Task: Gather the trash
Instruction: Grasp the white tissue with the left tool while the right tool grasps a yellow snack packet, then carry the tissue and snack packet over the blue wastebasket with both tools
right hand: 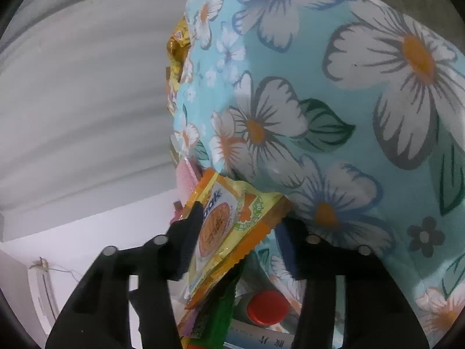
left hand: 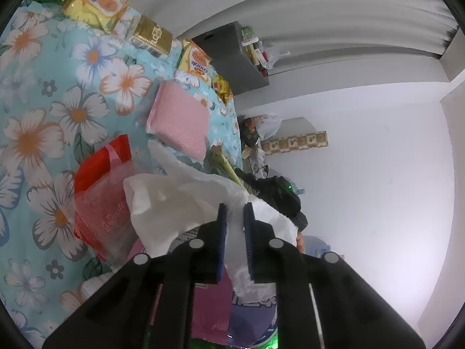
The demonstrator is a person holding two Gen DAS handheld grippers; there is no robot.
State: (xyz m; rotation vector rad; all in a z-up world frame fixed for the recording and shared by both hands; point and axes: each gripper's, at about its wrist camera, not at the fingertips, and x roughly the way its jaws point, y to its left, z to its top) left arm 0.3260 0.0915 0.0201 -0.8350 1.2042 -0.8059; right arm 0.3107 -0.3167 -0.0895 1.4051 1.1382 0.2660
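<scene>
In the left wrist view, my left gripper (left hand: 236, 208) is shut on a crumpled white plastic bag (left hand: 174, 203), whose thin film runs between the blue pads. The bag lies over a red wrapper (left hand: 96, 171) on the floral tablecloth (left hand: 43, 110). In the right wrist view, my right gripper (right hand: 241, 218) is shut on a yellow and orange snack wrapper (right hand: 221, 226) at the cloth-covered table's edge. The black left finger (right hand: 189, 232) presses its side and the blue right pad (right hand: 286, 247) sits at its far corner.
A pink padded envelope (left hand: 180, 119), yellow snack packets (left hand: 96, 5), a gold packet (left hand: 154, 33) and a biscuit packet (left hand: 194, 61) lie on the cloth. Below the right gripper are a green wrapper (right hand: 215, 314) and a red bottle cap (right hand: 267, 306). White curtains and walls stand behind.
</scene>
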